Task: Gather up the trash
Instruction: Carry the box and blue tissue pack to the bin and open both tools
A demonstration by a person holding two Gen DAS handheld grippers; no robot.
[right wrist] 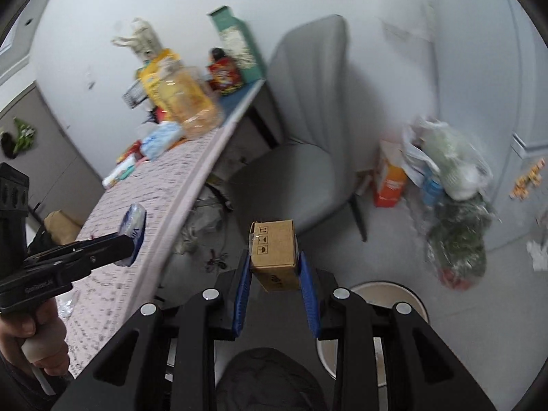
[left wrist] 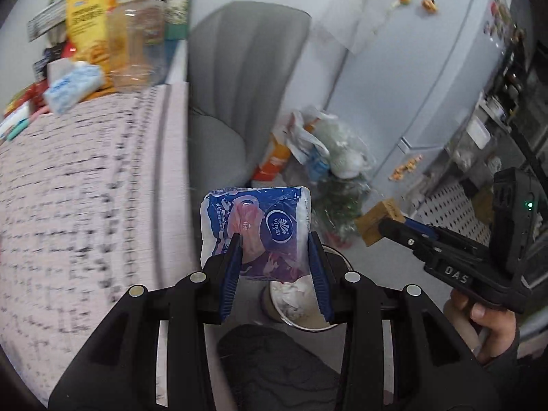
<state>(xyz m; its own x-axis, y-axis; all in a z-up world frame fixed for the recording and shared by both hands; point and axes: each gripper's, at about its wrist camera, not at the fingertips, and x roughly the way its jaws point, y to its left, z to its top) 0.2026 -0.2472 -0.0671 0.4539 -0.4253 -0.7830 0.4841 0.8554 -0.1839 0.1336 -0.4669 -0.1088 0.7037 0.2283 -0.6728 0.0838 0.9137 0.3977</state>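
Note:
My left gripper (left wrist: pixel 274 243) is shut on a blue and white Vinda tissue pack (left wrist: pixel 255 226), held in the air over a round white trash bin (left wrist: pixel 301 304) with crumpled paper inside. My right gripper (right wrist: pixel 274 263) is shut on a small brown cardboard box (right wrist: pixel 274 257), held above the floor just left of the bin's rim (right wrist: pixel 387 289). The box (left wrist: pixel 376 221) and right gripper show at the right of the left wrist view. The tissue pack (right wrist: pixel 133 229) and left gripper show at the left of the right wrist view, beside the table edge.
A table with a pink patterned cloth (left wrist: pixel 85 188) holds a plastic jar (left wrist: pixel 135 44), snack bags and a tissue packet at its far end. A grey chair (right wrist: pixel 308 137) stands beside it. Full plastic bags (right wrist: pixel 455 185) and an orange carton (right wrist: pixel 390 174) sit by the fridge (left wrist: pixel 428 68).

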